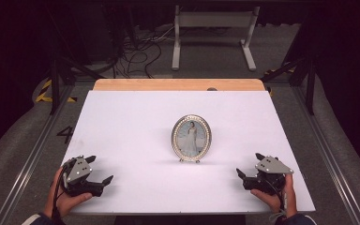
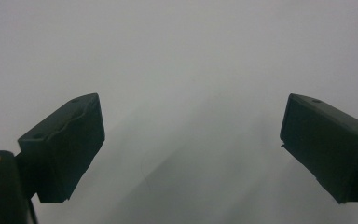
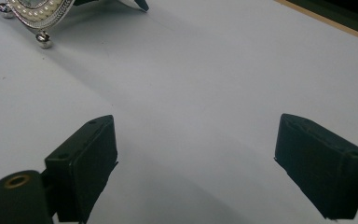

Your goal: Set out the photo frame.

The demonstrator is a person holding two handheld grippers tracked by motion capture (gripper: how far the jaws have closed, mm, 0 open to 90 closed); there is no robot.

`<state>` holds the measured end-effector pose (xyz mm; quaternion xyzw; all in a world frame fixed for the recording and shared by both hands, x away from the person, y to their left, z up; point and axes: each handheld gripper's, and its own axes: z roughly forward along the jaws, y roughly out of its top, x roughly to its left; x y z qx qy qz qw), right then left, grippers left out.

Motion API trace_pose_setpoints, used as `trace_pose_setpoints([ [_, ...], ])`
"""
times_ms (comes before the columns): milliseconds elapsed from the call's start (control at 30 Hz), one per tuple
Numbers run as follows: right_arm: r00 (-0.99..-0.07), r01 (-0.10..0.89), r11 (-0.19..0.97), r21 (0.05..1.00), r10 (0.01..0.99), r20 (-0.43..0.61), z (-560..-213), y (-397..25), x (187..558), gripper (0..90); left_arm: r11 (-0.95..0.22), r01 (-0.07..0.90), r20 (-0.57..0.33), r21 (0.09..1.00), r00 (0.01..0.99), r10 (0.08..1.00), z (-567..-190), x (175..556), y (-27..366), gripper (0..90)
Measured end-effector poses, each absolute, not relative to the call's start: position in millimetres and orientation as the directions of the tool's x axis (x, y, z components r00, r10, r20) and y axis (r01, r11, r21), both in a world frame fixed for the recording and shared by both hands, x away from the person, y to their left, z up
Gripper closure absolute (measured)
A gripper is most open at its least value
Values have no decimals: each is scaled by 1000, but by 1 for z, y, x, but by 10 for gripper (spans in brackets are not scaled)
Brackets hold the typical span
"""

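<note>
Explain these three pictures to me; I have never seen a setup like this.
No robot here: a person's hands hold two hand-held tools, the left gripper and the right gripper, each with two black jaws. The high view looks down from above the person's side of the white table. The two other pictures come from cameras riding on each gripper, looking along its jaws. Standing upright mid-table is an oval picture frame with a pearl-like rim and small ball feet; its bottom edge shows in the right gripper view. Both grippers are open, holding nothing.
</note>
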<state>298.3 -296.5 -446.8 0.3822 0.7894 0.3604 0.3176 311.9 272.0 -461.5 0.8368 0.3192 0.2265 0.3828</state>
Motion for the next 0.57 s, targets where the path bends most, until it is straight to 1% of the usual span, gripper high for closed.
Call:
trace_pose_setpoints([
  [200,-514,372,429,823,834,-202,-448,-301,300,121,-513,361,141,779,696,704,-462,313,269,73],
  [567,-498,381,424,822,843,-205,-450,-303,300,121,-531,352,148,771,711,687,-463,316,265,73],
])
